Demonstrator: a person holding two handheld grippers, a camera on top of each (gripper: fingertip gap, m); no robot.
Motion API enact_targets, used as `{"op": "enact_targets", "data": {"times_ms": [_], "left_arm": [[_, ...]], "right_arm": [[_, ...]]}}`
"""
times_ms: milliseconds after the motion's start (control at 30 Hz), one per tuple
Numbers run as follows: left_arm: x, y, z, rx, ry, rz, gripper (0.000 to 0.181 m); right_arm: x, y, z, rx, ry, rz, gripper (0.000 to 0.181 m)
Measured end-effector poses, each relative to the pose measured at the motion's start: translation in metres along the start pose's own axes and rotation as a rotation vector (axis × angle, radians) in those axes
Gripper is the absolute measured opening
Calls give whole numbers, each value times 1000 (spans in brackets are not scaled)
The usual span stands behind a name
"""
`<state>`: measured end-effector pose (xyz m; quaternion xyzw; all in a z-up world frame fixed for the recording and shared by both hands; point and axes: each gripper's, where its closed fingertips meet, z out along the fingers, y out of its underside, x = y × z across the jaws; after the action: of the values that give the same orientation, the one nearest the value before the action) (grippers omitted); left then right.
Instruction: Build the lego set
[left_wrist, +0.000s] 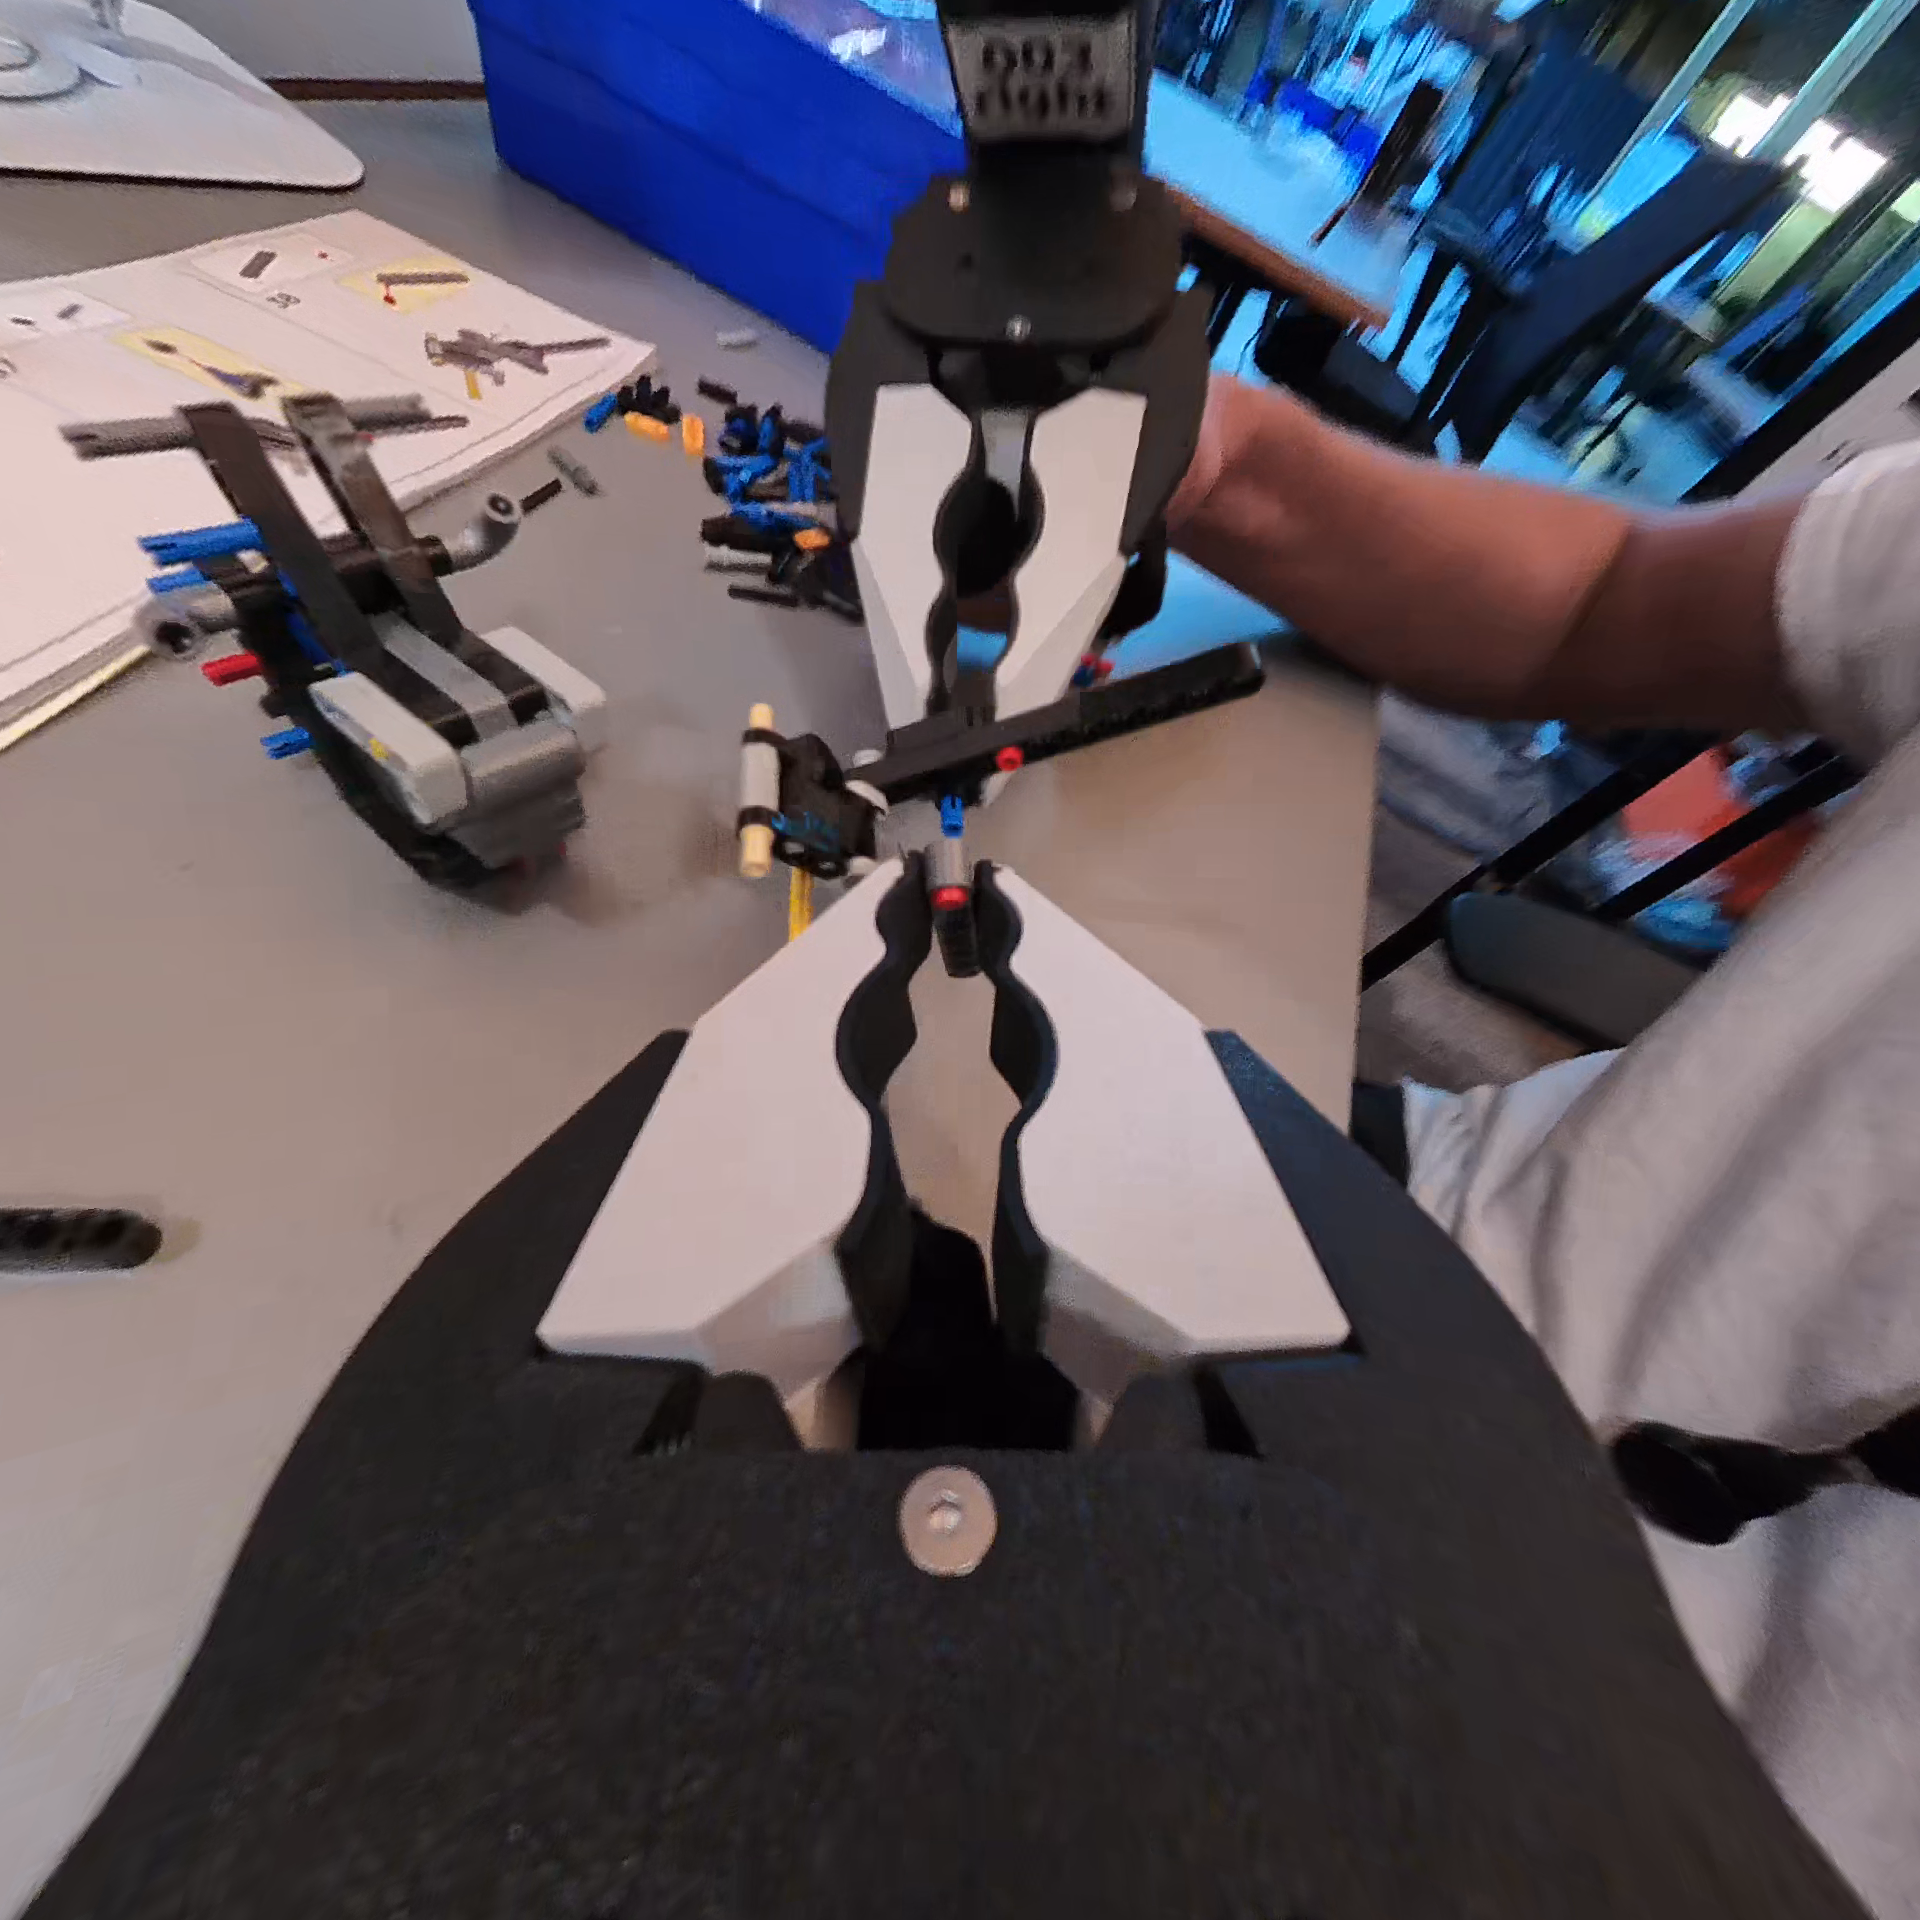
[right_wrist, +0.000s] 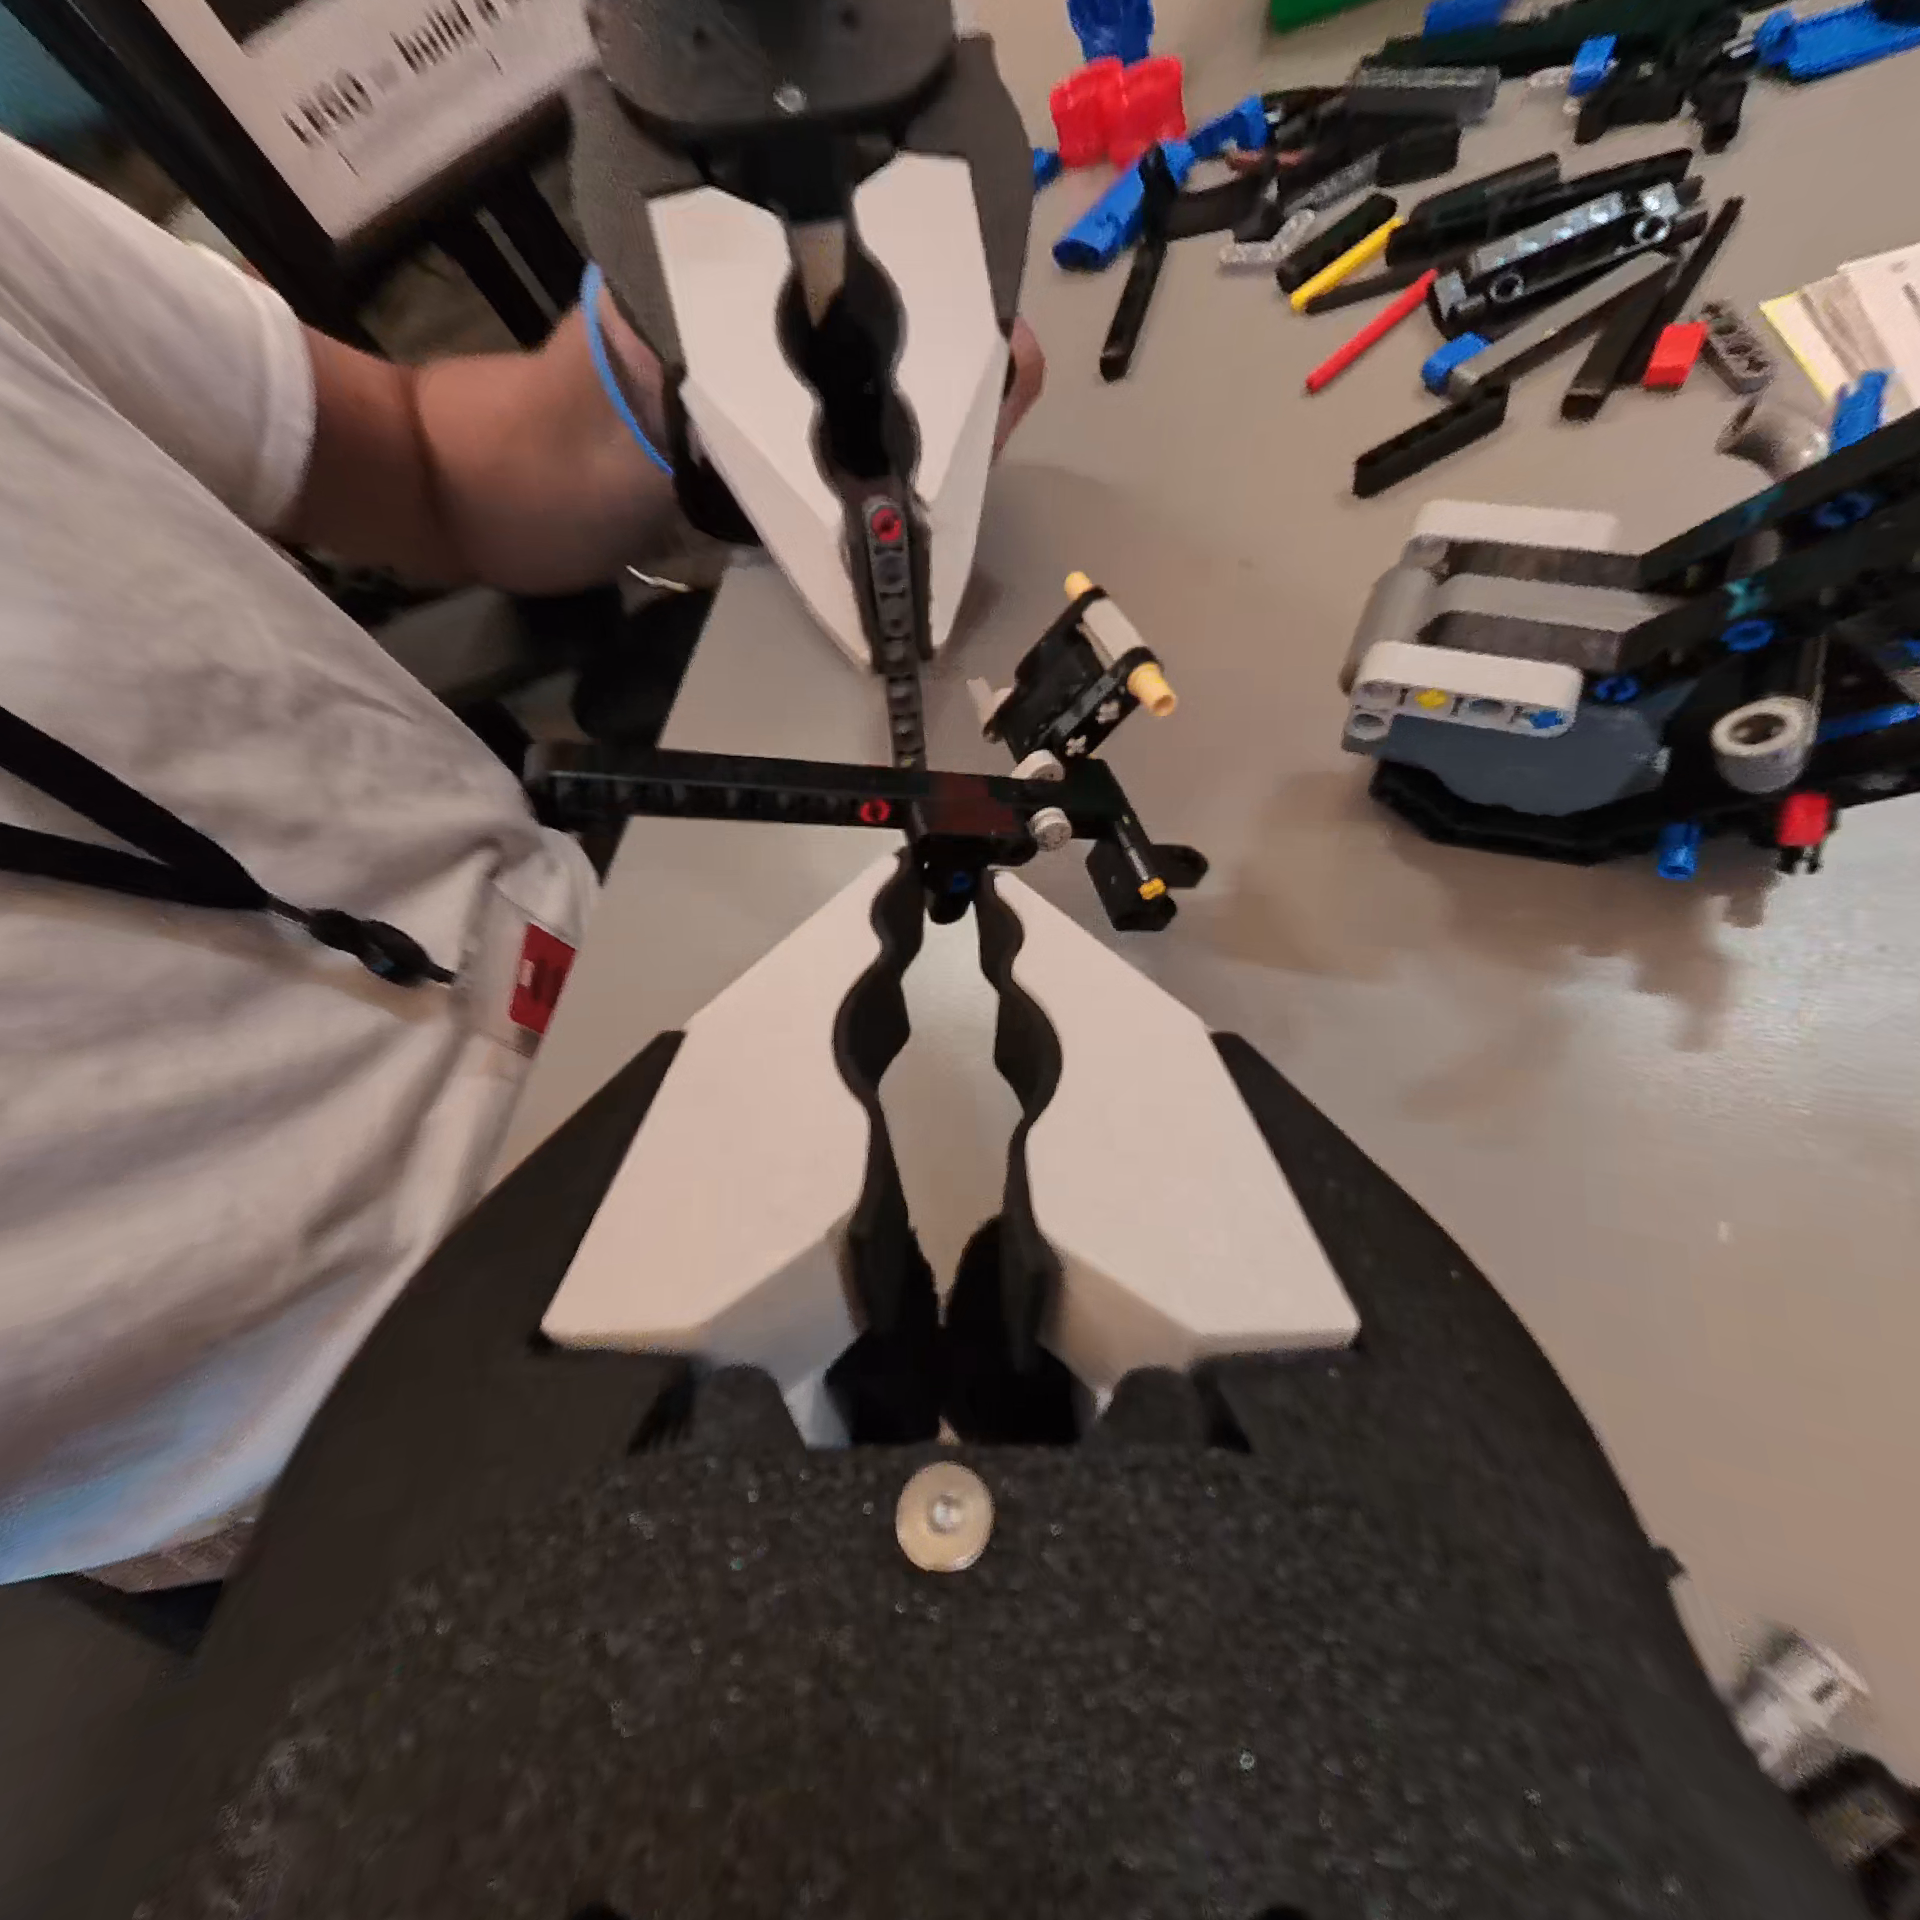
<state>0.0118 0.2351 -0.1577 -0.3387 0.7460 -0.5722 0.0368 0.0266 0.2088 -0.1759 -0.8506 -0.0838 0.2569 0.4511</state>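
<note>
Black foam pads line both tools, and each is clenched on a slim piece above the bare near edge of the grey table (left_wrist: 260, 1039). In the left wrist view the left gripper (left_wrist: 951, 914) pinches a short dark bar (left_wrist: 954, 914), seen end-on with a red pin in it. The right wrist view shows that bar (right_wrist: 902, 644) running lengthwise out of the left gripper (right_wrist: 900, 649) to meet the cross beam. The right gripper (right_wrist: 951, 883) grasps a small black connector with a blue pin, hanging under the long black beam (right_wrist: 727, 798), which lies from nine to three o'clock across its tips. This is the piece being built, held in the air between the two tools; the bar appears to touch the beam at a right angle, though whether it is seated cannot be told. The opposed grips look chosen so that one tool steadies the beam while the other presses the bar in. A small black block with a cream pin (right_wrist: 1091, 665) juts from the beam's end at about one o'clock, clear of both grips. Farther off, at two o'clock in the right view, the half-built grey-and-black model (right_wrist: 1538, 675) rests on the table, probably parked until this part is ready. Beyond it, at one o'clock, loose parts (right_wrist: 1455, 239) lie spread within reach. In the left view an open instruction booklet (left_wrist: 312, 343) lies at ten o'clock, with a blue bin (left_wrist: 707, 156) at eleven.
</note>
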Motion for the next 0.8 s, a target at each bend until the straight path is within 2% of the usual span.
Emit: {"op": "enact_targets", "data": {"times_ms": [133, 233, 333, 500, 667, 800], "left_arm": [[8, -11, -5, 46, 91, -95, 6], [15, -13, -4, 9, 124, -123, 6], [16, -7, 0, -58, 117, -107, 6], [15, -9, 2, -48, 130, -112, 6], [18, -7, 5, -15, 157, -119, 6], [26, -15, -2, 63, 173, -79, 6]], "right_arm": [[-13, -7, 2, 35, -69, 25, 9], [-15, -1, 10, -18, -41, -26, 8], [-21, -5, 12, -1, -53, -37, 7], [-20, -2, 10, -25, 3, -74, 7], [-29, -7, 5, 66, -66, -19, 7], [-36, -11, -1, 143, -108, 18, 6]]}}
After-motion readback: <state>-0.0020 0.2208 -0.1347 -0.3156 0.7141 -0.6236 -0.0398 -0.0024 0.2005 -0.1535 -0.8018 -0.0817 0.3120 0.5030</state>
